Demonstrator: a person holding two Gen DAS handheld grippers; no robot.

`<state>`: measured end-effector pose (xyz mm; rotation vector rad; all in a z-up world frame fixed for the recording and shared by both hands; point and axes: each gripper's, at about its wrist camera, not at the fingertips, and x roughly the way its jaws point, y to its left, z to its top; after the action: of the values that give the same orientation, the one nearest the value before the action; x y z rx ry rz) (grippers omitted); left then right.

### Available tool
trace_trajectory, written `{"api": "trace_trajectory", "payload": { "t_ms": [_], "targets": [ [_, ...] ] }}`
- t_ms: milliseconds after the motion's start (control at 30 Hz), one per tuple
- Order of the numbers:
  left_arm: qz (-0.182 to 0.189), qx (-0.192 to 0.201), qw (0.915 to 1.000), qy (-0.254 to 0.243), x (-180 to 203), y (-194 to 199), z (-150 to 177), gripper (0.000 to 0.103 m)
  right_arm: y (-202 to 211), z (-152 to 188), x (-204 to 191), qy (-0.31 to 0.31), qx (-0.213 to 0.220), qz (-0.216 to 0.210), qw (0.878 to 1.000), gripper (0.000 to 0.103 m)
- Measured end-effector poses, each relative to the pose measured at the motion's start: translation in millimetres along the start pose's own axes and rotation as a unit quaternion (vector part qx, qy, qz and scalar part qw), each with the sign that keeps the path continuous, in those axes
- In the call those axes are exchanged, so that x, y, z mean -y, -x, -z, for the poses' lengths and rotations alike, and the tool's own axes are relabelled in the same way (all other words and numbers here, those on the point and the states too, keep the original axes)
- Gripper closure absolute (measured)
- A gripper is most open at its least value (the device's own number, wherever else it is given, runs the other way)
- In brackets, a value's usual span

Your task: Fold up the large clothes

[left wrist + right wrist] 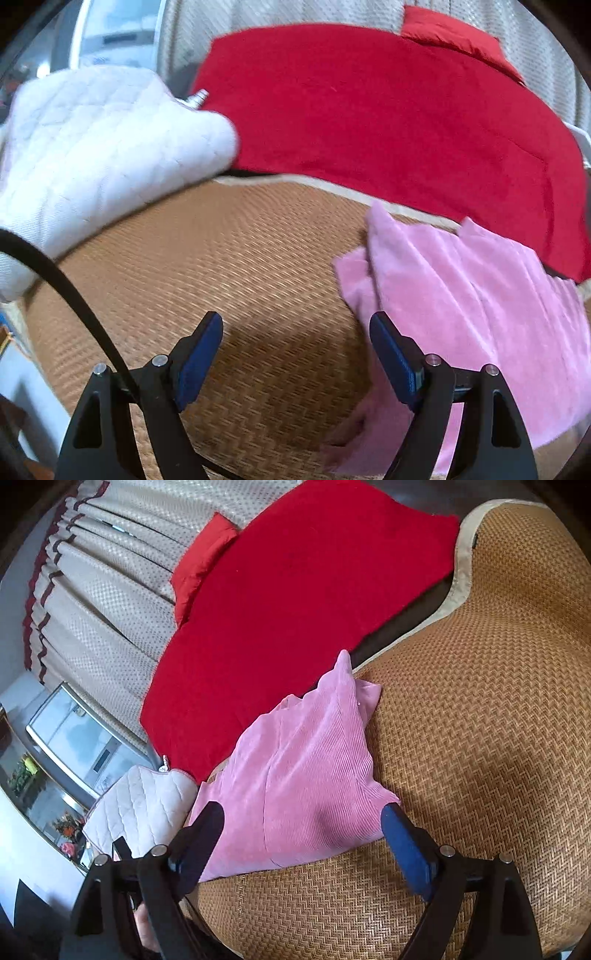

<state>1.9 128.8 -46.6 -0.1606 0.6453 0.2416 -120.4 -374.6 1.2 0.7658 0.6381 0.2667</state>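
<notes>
A pink ribbed garment [476,295] lies folded on a woven brown mat [229,266]. In the left wrist view it is at the right, with its near edge beside the right finger. My left gripper [295,325] is open and empty above the bare mat, just left of the garment. In the right wrist view the pink garment [306,775] lies straight ahead on the mat [480,720]. My right gripper [303,819] is open and empty, hovering over the garment's near edge with a finger on each side.
A large red blanket [388,122] and red pillow [454,33] lie behind the mat. A white quilted cushion [96,147] sits at the left. Beige curtains [110,590] hang beyond. A black cable [74,295] crosses the left wrist view.
</notes>
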Motion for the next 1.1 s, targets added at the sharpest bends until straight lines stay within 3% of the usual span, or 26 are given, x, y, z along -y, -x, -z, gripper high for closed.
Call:
{"api": "trace_trajectory", "payload": {
  "t_ms": [267,533,1100],
  "targets": [
    [-0.054,0.022,0.9982,-0.014,4,-3,1,0.021,-8,20,-6,-0.003,-0.019,-0.022,1.000,0.014],
    [-0.056,0.033,0.9977,-0.019,9,4,1,0.021,4,34,-9,-0.022,-0.017,-0.055,0.998,0.012],
    [-0.048,0.037,0.9981,0.012,-2,7,-2,0.021,-1,39,-10,-0.021,-0.031,-0.059,0.998,0.012]
  ]
}}
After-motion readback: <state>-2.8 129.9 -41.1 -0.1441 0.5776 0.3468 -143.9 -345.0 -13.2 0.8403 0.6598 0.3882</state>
